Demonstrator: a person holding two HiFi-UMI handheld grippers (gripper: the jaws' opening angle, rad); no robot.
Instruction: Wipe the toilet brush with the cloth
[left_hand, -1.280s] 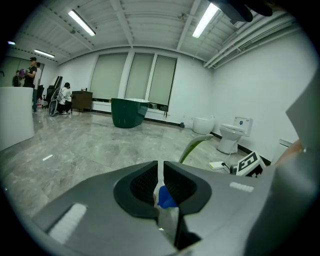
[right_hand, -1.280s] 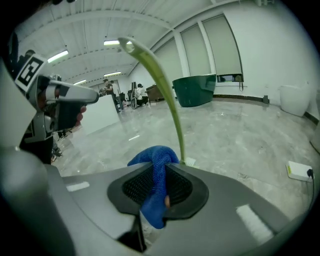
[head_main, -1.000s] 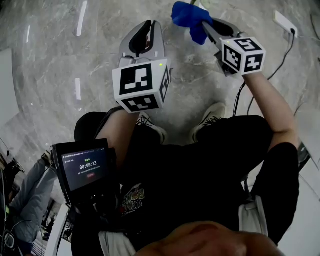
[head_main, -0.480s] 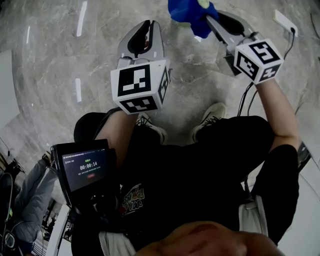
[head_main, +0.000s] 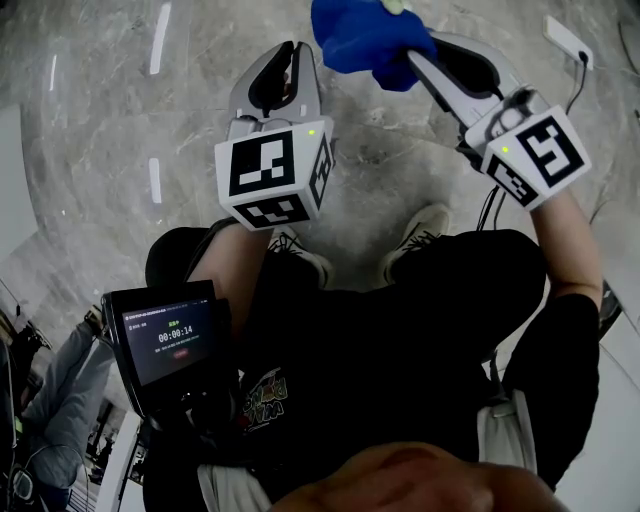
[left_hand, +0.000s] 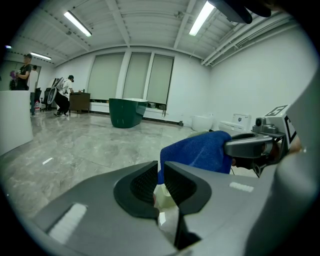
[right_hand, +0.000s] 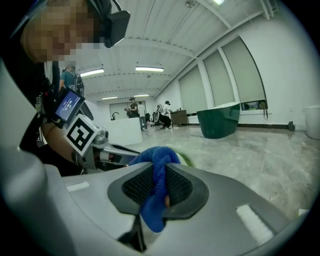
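Our left hand-held gripper (left_hand: 160, 168) is clenched on a pale, cream-white plastic part of the toilet brush (left_hand: 164, 197), which sits deep between its dark ribbed pads (left_hand: 142, 182). Our right hand-held gripper (right_hand: 160, 171) grasps the bright blue terry cloth (right_hand: 156, 172). A fold of it runs up between the pads and a loose end hangs out below them.

In the head view the cloth is bunched just past the left gripper's tips, at the top edge. The right gripper reaches in to it from the right at a slant. A greenish-white bit of the brush pokes out behind the cloth, so the cloth lies on the brush. How much of the brush it wraps we cannot tell.

Both grippers are held up in front of us, well above the floor, near each other with their bodies apart. Each bears a white cube with black square markers (head_main: 272, 175) and a lit green light.

Below them are our dark trousers and pale sneakers (head_main: 425, 232) on the grey marbled floor (head_main: 90, 130). A small black screen with a timer (head_main: 168, 340) hangs at our left hip. A white socket strip (head_main: 570, 40) with a black cable lies on the floor at the right. Far across the bright hall a dark green tub (left_hand: 126, 112) stands before tall blinded windows, with people (left_hand: 64, 95) to its left.
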